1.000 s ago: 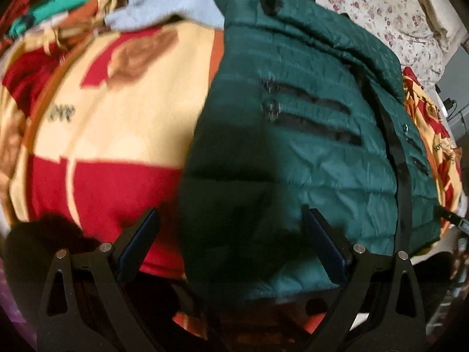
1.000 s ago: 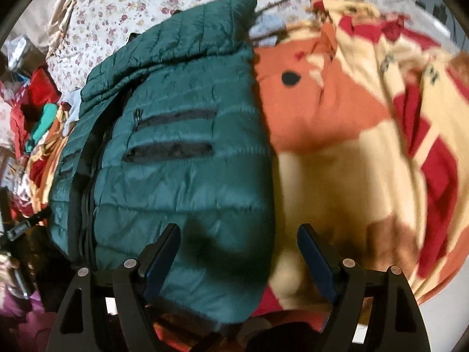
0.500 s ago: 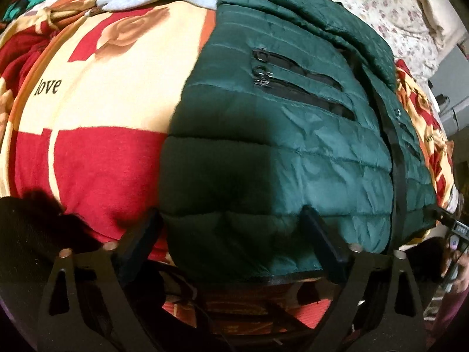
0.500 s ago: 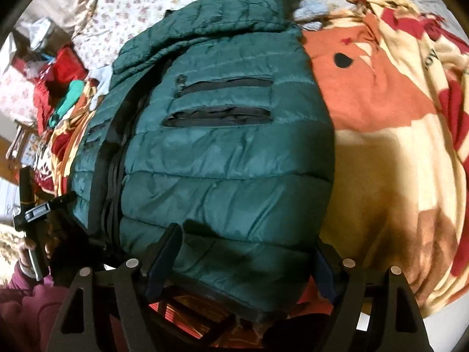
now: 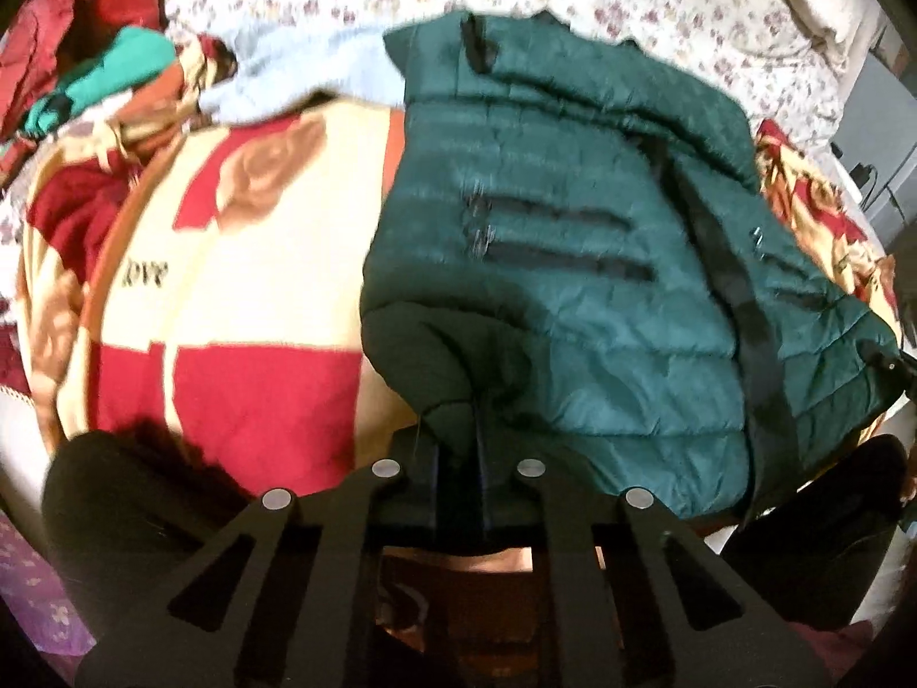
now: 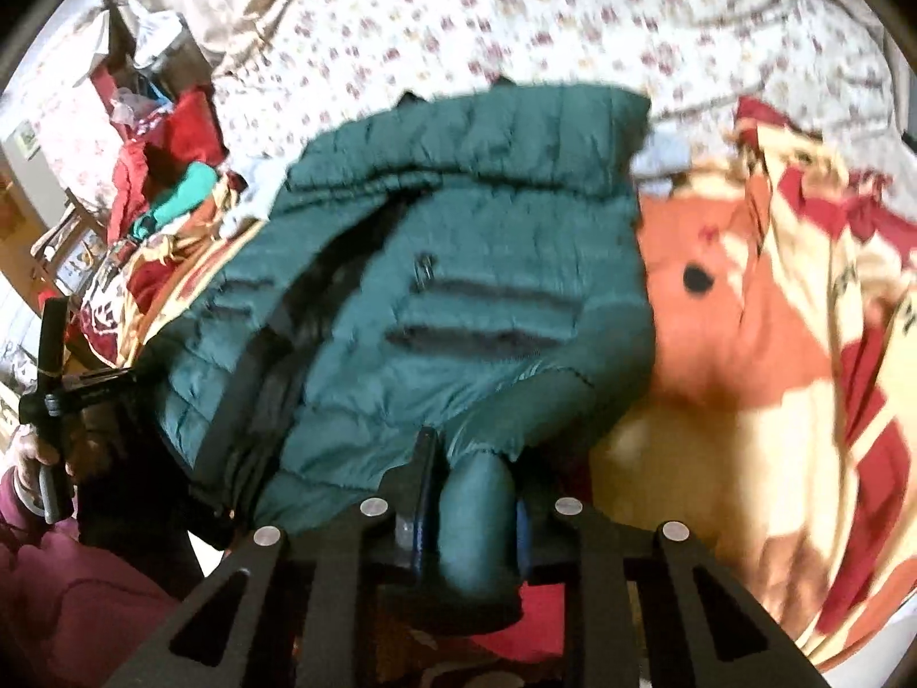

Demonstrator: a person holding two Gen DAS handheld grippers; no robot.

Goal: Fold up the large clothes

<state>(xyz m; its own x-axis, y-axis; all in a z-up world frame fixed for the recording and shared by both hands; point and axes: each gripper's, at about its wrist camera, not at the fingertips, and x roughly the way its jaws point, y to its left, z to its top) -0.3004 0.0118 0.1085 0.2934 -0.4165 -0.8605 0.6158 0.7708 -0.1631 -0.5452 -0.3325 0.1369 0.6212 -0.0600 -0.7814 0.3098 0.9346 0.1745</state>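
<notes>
My left gripper (image 5: 478, 447) is pinched tight on the near hem of the green jacket (image 5: 573, 264); my right gripper (image 6: 475, 493) is closing on a thick roll of hem at the other corner; jacket lies zipped, front up, on the red & cream blanket (image 5: 229, 286) over the bed; no fold made yet; hem-to-collar fold & tidying left, I'd say.
</notes>
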